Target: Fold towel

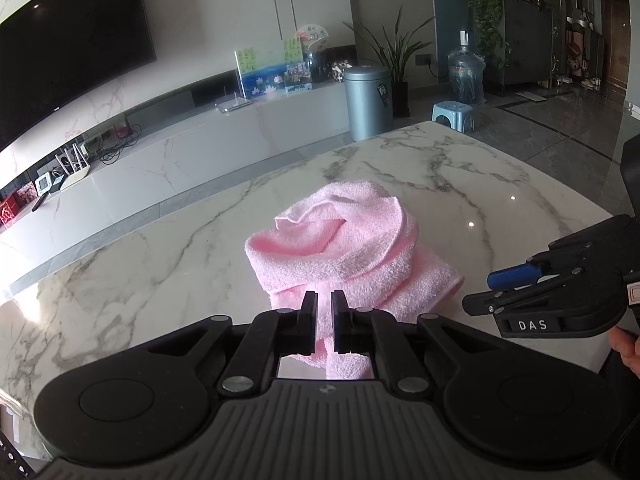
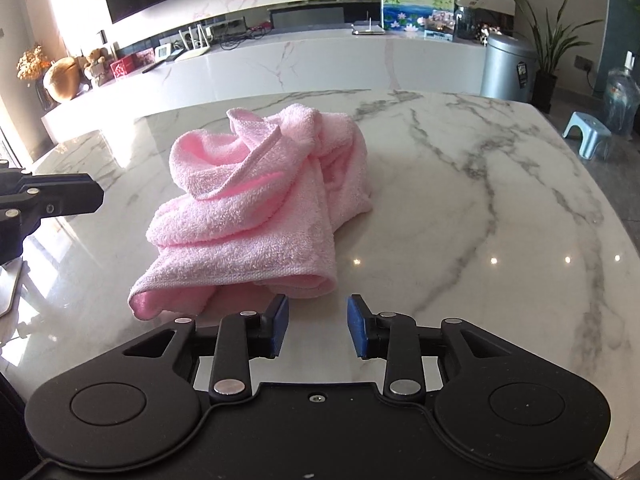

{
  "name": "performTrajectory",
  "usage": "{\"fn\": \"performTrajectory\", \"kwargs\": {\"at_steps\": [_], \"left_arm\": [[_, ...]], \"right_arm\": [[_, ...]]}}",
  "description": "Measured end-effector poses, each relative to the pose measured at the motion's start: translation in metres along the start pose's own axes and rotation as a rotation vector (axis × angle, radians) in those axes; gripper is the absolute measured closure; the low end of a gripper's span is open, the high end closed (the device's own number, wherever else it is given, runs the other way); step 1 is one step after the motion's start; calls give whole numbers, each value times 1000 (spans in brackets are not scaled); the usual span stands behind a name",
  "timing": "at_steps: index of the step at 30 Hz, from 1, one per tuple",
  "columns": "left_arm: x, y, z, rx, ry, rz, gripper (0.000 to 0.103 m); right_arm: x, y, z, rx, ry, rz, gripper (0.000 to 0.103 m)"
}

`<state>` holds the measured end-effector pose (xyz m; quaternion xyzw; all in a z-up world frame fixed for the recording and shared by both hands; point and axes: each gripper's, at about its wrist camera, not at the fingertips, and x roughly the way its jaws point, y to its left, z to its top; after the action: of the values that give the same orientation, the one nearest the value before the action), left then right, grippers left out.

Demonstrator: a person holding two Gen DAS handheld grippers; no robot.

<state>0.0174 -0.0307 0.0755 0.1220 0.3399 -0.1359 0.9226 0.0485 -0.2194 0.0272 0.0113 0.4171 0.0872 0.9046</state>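
Observation:
A pink towel (image 1: pixel 340 248) lies crumpled in a heap on the white marble table (image 1: pixel 160 272); it also shows in the right wrist view (image 2: pixel 256 208). My left gripper (image 1: pixel 324 300) is shut on a near edge of the towel, with pink cloth pinched between its fingers. My right gripper (image 2: pixel 318 312) is open and empty, just in front of the towel's near folded edge, low over the table (image 2: pixel 480 200). The right gripper also shows in the left wrist view (image 1: pixel 492 292), to the right of the towel.
A long white TV cabinet (image 2: pixel 320 56) with a TV above it runs behind the table. A grey bin (image 1: pixel 368 98), a blue stool (image 1: pixel 454 114), a water jug (image 1: pixel 466 76) and a potted plant (image 1: pixel 396 56) stand on the floor beyond the table's far right corner.

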Motion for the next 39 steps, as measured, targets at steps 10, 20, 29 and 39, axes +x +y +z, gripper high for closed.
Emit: {"fn": "performTrajectory", "kwargs": {"at_steps": [10, 20, 29, 39], "left_arm": [[20, -8, -31, 31, 92, -69, 69], [44, -6, -36, -2, 137, -72, 65], [49, 13, -31, -100, 104, 1, 65], [60, 15, -27, -104, 130, 1, 65]], "right_arm": [[22, -4, 7, -16, 30, 15, 71], [35, -6, 10, -2, 37, 35, 72], [24, -5, 31, -7, -18, 45, 72], [32, 6, 40, -60, 0, 60, 72]]}}
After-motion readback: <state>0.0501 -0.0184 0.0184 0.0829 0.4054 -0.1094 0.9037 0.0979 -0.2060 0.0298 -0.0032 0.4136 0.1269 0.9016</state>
